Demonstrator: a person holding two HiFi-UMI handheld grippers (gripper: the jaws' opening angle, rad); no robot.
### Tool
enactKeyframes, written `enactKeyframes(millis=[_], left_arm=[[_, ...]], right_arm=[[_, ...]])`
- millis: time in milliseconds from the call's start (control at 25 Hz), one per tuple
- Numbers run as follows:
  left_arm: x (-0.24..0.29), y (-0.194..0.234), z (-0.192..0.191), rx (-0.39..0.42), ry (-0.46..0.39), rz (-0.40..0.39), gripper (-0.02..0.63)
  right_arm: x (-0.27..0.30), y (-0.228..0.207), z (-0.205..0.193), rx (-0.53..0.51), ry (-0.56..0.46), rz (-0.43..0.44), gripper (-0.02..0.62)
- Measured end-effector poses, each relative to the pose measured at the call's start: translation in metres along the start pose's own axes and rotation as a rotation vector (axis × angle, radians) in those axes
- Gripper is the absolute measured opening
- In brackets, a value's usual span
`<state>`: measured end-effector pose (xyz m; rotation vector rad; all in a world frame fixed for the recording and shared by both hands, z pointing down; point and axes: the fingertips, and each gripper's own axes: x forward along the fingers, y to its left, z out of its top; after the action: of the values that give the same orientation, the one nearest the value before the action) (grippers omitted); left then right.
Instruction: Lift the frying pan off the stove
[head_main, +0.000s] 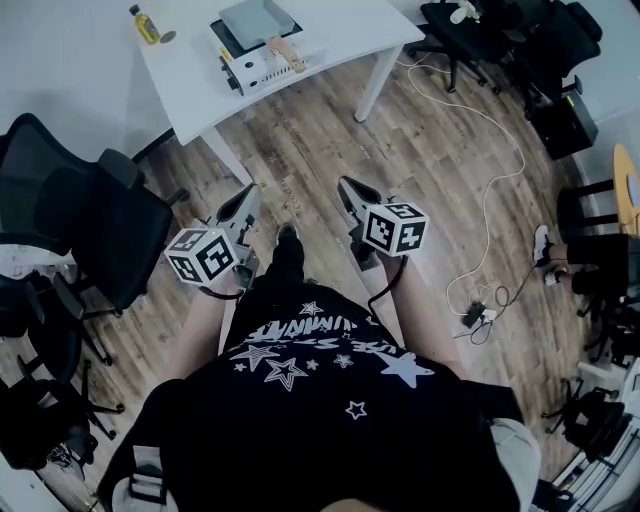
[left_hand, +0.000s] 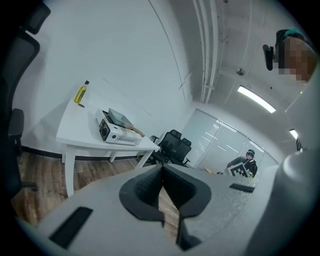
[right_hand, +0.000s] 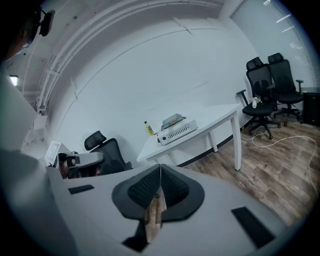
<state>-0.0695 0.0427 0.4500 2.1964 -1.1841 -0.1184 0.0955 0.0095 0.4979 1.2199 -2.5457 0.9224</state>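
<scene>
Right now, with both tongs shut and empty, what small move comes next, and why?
Probably a step toward the white table: the frying pan sits on the stove there, well beyond the left tongs and right tongs, so neither can reach its wooden handle yet.

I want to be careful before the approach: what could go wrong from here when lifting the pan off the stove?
1. The left gripper and right gripper are both shut; reaching the frying pan's wooden handle like this might shove the pan rather than grip it.
2. The stove sits near the table's front edge, so a push could slide it off.
3. A white cable lies loose at the right, a possible trip.
</scene>
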Motion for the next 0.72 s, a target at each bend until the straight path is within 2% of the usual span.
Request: enactKeyframes(millis=[200, 720], left_arm=[[0.029, 0.013, 0.015, 0.002, 0.014, -0.021, 0.008], [0.103, 0.078, 0.080, -0.024, 0.002, -0.033, 0.008]], right_arm=[[0.018, -0.022, 0.015, 0.023, 0.007, -0.026, 0.009], [0.103, -0.056, 0.086, 0.033, -0.007, -0.045, 0.009]])
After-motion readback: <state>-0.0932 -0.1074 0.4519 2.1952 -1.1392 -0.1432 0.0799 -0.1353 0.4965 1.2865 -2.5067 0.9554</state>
